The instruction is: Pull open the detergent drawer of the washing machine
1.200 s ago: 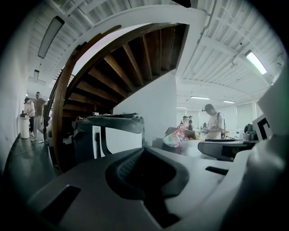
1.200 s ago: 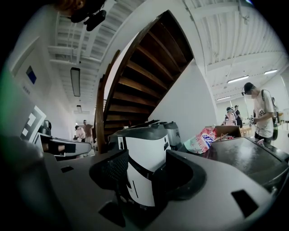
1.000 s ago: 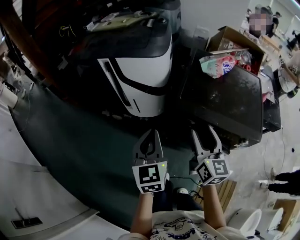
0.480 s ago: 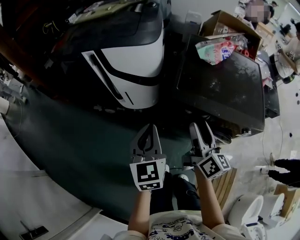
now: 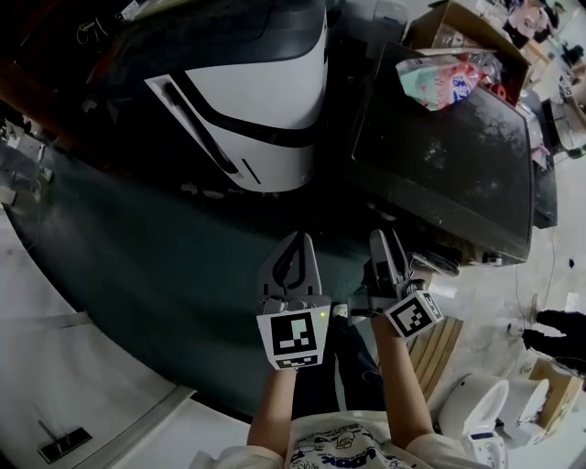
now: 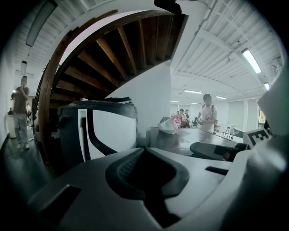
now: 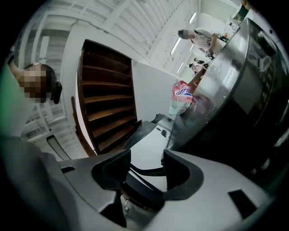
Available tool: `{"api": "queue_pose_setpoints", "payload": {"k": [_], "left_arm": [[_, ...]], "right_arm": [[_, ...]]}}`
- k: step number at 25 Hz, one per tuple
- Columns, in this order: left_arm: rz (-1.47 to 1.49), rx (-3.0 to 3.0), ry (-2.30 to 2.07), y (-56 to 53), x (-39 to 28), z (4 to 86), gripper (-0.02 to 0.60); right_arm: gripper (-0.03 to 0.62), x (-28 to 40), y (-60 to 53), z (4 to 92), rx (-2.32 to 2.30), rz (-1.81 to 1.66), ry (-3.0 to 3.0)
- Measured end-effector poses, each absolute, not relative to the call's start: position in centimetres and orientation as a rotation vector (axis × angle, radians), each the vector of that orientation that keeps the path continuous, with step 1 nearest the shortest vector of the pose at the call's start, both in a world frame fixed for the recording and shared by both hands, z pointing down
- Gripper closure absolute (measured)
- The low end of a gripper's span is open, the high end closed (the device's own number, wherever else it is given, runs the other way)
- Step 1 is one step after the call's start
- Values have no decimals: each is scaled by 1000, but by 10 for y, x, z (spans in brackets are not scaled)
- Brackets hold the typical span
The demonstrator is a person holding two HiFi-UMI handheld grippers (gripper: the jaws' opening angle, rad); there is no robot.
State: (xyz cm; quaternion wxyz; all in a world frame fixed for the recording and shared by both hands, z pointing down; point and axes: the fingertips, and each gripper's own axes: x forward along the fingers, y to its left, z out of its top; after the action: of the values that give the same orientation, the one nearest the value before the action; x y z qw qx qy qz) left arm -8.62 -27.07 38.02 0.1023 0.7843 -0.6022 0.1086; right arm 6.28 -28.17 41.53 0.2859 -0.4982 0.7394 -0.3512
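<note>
The dark washing machine stands at the right, its top dusty; I cannot make out its detergent drawer. Both grippers hang in front of it over the floor, touching nothing. My left gripper is shut and empty, its tips meeting. My right gripper is rolled onto its side. Its jaws are closing, still with a gap and nothing between them. The machine's dark front fills the right of the right gripper view.
A white and black appliance stands left of the washing machine. A printed bag and a cardboard box sit on its far end. Wooden stairs rise behind. People stand in the background. Wooden slats lie at the right.
Both grippers have sunk a little. The right one has rolled onto its side and its jaws have narrowed. The left stays shut.
</note>
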Motion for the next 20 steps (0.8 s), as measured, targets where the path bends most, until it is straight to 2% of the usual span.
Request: {"api": "queue_pose_setpoints", "payload": {"k": [8, 20], "left_arm": [[357, 2258, -1771, -288, -80, 425, 568], [399, 2192, -1752, -300, -82, 487, 568]], "right_arm": [[355, 56, -302, 469, -1194, -1046, 1890], [349, 68, -329, 541, -1230, -1102, 1807]]}}
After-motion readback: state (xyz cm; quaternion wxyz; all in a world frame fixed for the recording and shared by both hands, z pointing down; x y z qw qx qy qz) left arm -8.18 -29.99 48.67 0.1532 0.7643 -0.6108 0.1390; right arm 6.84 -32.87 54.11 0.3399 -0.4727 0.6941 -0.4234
